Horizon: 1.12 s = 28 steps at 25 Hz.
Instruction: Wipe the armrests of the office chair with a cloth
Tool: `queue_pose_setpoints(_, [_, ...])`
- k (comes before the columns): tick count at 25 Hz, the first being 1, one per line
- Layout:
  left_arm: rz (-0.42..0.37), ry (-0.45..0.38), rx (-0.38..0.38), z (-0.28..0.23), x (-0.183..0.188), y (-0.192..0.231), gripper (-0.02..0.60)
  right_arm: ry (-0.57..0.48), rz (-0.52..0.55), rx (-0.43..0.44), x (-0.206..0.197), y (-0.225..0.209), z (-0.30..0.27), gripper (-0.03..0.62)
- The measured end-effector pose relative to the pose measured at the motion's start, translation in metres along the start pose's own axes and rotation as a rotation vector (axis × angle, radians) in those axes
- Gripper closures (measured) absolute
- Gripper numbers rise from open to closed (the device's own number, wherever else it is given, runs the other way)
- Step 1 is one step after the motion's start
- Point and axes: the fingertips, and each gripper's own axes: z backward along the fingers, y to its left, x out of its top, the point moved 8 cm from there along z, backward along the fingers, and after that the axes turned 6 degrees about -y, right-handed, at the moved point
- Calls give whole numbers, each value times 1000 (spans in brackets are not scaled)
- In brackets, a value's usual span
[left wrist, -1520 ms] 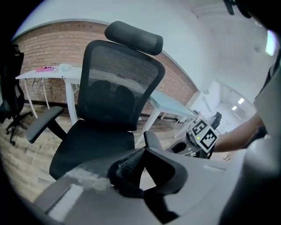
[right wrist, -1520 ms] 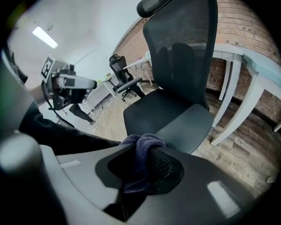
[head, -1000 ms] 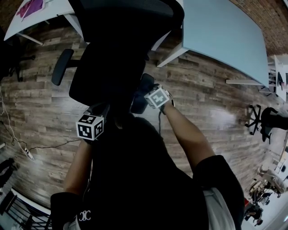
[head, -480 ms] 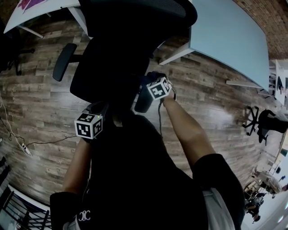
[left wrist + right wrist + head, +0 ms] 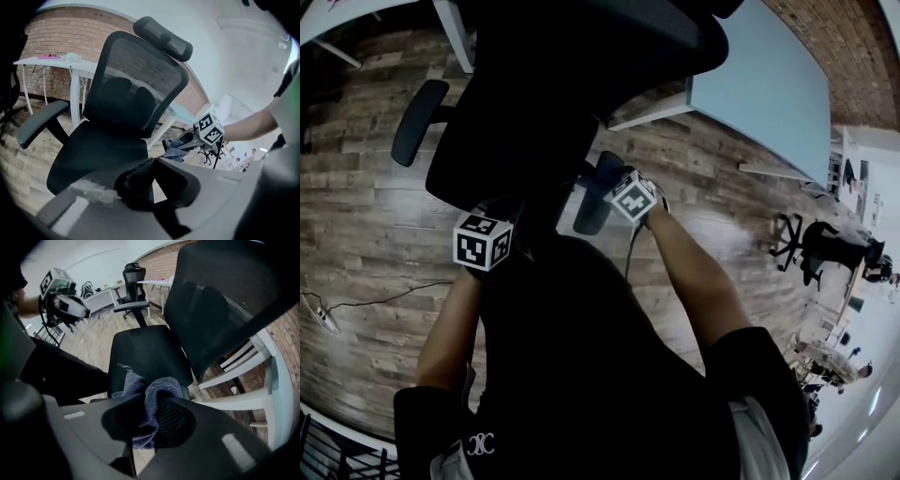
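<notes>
A black mesh-backed office chair (image 5: 133, 93) stands in front of me on the wood floor. Its left armrest (image 5: 414, 122) sticks out bare, also seen in the left gripper view (image 5: 40, 127). My right gripper (image 5: 152, 416) is shut on a bunched blue cloth (image 5: 157, 397) and presses it against the right armrest (image 5: 592, 204), beside the seat (image 5: 147, 352). From the left gripper view, the cloth (image 5: 174, 150) hangs under the right gripper's tip. My left gripper (image 5: 139, 180) hovers before the seat's front edge, jaws together, holding nothing.
A pale table (image 5: 759, 84) stands right of the chair, and a white desk (image 5: 70, 63) against a brick wall behind it. Another office chair (image 5: 811, 246) is far right. A cable with power strip (image 5: 323, 321) lies on the floor at left.
The right gripper slid the cloth forward along the right armrest, then a little back. The chair turned slightly in view. The left gripper has barely moved.
</notes>
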Motion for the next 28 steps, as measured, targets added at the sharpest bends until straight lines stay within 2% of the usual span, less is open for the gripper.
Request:
queue_pose_setpoints(3, [13,-16,-8,2,-1,15,575,75,149,101,26,-5,6,525])
queue_pose_setpoints(8, [51,-51,38,17,-8,34,575,236,433,332,72,-1,2,525])
queue_pose_setpoints(11, [67,-55,68,28,-12,46,575,330,552,479,88,-2,-22,526])
queue_pose_setpoints(13, [78,-53,88,34,-17,54,575,412,611,544,97,-5,-37,526])
queue_pose_setpoints(19, [126,-47,96,43,-36,69,575,631,685,753,112,18,-70,526])
queue_pose_setpoints(24, [142,-1,67,44,-49,81,575,823,670,852,90,28,-113,526])
queue_pose_setpoints(28, [121,14,78,41,-52,94,575,938,699,921,71,21,-139,526])
